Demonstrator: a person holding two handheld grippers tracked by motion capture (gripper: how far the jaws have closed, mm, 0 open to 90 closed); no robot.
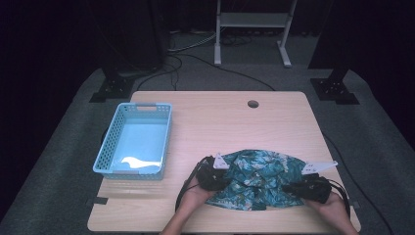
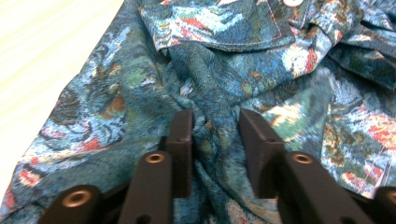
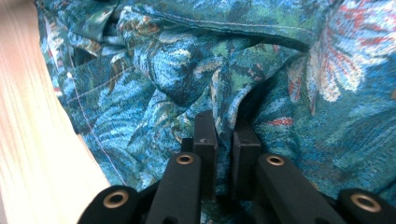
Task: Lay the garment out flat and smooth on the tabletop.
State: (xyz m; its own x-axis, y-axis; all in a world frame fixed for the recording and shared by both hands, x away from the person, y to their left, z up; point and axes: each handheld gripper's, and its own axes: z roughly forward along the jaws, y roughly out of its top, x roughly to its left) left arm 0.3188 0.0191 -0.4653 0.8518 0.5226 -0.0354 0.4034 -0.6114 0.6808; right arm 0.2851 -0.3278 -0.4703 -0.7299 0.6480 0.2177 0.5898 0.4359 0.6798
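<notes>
A crumpled shirt (image 1: 257, 174) in a blue-green leaf print lies on the near half of the wooden table (image 1: 220, 122). My left gripper (image 1: 224, 178) is at the shirt's left edge. In the left gripper view its jaws (image 2: 215, 133) pinch a bunched fold of the cloth (image 2: 210, 84). At the shirt's right edge is my right gripper (image 1: 289, 188), whose jaws (image 3: 225, 135) stand almost together, squeezing a ridge of the fabric (image 3: 187, 70). A person's hands hold both grippers from the near edge.
A light blue plastic basket (image 1: 109, 142) stands on the table's left side, with something pale lying in its bottom. A round cable hole (image 1: 253, 104) sits near the far edge. Bare wood lies between the basket and the shirt. Dark stands and cables lie beyond the table.
</notes>
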